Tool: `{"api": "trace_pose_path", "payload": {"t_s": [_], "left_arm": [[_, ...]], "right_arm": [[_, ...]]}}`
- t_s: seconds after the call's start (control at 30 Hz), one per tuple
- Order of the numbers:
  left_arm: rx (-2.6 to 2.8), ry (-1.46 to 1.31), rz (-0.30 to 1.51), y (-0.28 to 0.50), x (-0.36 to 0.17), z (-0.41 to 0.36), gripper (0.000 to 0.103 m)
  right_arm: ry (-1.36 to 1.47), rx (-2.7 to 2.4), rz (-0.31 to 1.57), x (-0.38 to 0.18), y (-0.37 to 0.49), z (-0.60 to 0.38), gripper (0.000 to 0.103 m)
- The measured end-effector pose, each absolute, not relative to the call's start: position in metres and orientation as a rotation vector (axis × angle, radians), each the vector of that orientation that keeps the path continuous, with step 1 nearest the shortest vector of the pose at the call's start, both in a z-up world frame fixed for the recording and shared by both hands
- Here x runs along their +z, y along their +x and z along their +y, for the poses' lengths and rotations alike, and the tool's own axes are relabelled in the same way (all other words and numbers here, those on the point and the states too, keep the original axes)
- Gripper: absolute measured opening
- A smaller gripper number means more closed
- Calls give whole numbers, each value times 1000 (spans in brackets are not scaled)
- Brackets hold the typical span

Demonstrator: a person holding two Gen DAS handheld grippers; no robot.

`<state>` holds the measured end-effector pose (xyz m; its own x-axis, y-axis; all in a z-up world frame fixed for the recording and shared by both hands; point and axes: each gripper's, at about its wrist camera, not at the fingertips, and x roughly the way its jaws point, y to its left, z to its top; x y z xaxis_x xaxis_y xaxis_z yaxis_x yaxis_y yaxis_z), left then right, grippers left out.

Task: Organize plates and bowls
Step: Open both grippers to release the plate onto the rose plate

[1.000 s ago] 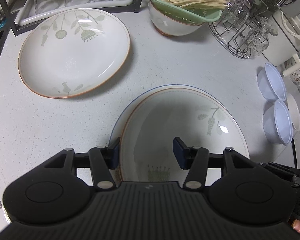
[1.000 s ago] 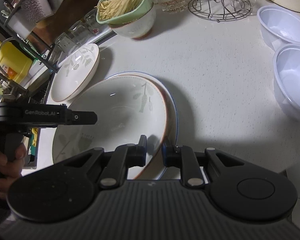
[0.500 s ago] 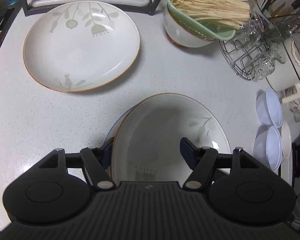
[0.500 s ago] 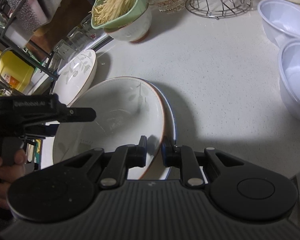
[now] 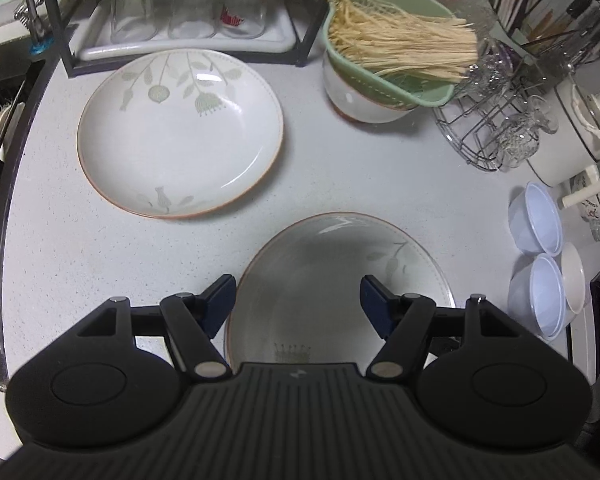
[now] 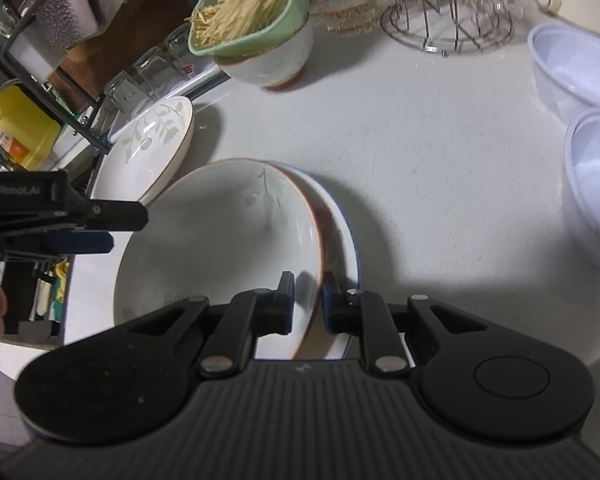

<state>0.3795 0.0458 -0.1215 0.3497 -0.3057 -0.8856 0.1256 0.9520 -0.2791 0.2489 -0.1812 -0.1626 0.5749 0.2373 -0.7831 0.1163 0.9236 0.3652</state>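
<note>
Near the counter's (image 5: 340, 184) front edge, my right gripper (image 6: 306, 300) pinches the tilted leaf-patterned plate's (image 6: 220, 248) rim above the blue-rimmed plate (image 6: 346, 248); my left gripper (image 5: 298, 300) has just spread, clasping nothing.

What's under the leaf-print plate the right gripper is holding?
A blue-rimmed plate lies beneath the tilted leaf-print plate, which the right gripper pinches by its rim. Only its right edge shows; the rest is covered.
</note>
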Motion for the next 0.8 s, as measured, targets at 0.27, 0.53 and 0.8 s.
{"api": "trace_pose_path", "payload": {"t_s": [0.27,0.53,0.8], "left_arm": [[-311,-138,1083,350,-81,40,72],[-348,-117,963,313,-30,35,73],[-345,-62,867,276,-3,32,74]], "right_arm": [[355,59,850,-123,234,-188,17],[337,62,733,-75,204,-193,17],[310,68,653,-43,171,-194,17]]}}
